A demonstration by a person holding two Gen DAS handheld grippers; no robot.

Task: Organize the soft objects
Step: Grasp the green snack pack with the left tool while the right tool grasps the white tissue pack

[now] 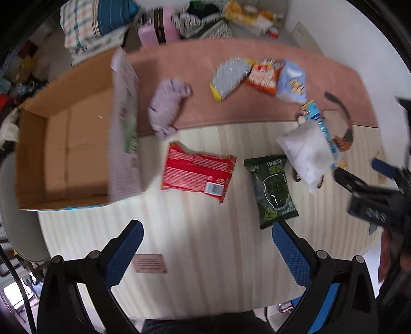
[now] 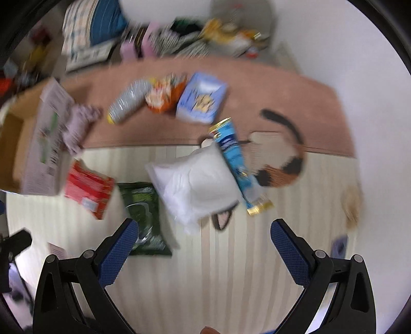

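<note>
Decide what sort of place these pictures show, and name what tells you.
Probably a lived-in room at home: a pink cat-patterned rug on the floor, folded bedding piled behind, snack packets beside a cardboard box.

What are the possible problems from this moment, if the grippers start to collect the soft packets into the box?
1. The white bag overlaps the blue packet, so pinching one may drag the other.
2. The cardboard box has a raised flap facing the items; a carried packet might catch on it.
3. The left gripper and right gripper are both open and close together near the green packet, so they could bump.
</note>
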